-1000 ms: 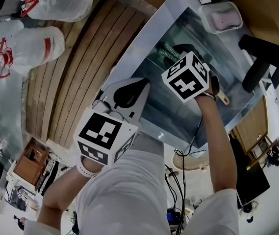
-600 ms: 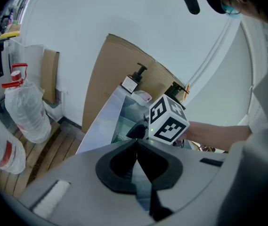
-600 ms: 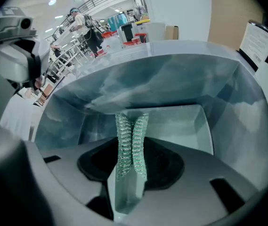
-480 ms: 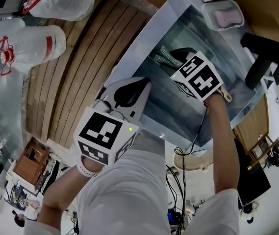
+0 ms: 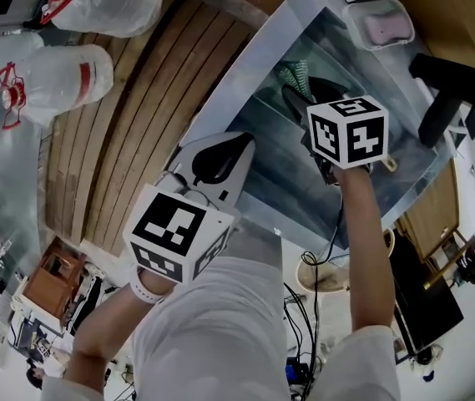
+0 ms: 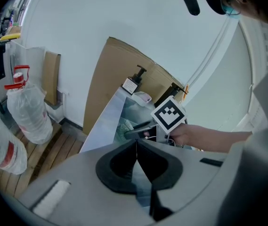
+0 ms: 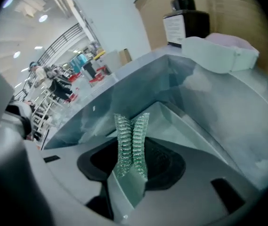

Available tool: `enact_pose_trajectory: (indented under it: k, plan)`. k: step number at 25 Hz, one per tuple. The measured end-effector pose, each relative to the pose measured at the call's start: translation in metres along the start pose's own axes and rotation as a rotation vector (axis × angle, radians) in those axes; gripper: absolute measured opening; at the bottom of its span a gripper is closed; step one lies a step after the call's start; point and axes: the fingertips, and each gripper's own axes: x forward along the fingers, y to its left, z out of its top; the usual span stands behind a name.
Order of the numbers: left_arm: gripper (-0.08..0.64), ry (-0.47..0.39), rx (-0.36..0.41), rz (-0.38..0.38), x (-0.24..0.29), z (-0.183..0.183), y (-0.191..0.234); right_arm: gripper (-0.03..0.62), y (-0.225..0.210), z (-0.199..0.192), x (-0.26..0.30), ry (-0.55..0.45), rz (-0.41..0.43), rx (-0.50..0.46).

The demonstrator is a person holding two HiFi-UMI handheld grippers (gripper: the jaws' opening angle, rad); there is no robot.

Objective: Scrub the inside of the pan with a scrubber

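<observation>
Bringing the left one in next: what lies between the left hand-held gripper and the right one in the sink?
Head view: only the sink's bare steel rim and basin lie between the left hand-held gripper and right hand-held gripper.

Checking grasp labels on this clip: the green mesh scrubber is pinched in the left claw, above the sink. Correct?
Not the left: the green mesh scrubber is pinched in the right claw, above the sink, as the right gripper view shows. The left claw is shut on nothing in the left gripper view.
</observation>
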Motion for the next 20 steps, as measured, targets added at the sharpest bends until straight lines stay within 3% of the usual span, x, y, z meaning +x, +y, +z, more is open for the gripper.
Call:
enact_pose_trajectory:
  k: [5, 11, 15, 20]
  plan:
    - [0.006, 0.004, 0.001, -0.004, -0.001, -0.004, -0.001, 0.147, -0.022, 0.011, -0.001, -0.117, -0.093, 0.212]
    - [0.006, 0.006, 0.001, -0.006, -0.002, -0.008, -0.004, 0.147, -0.042, 0.011, 0.005, -0.197, -0.138, 0.454]
    - [0.006, 0.001, -0.004, 0.001, -0.003, -0.006, 0.001, 0.147, -0.052, 0.019, 0.009, -0.26, -0.162, 0.565]
    - [0.006, -0.003, -0.013, 0.009, -0.004, -0.007, 0.003, 0.152, -0.051, 0.027, 0.016, -0.263, -0.169, 0.616]
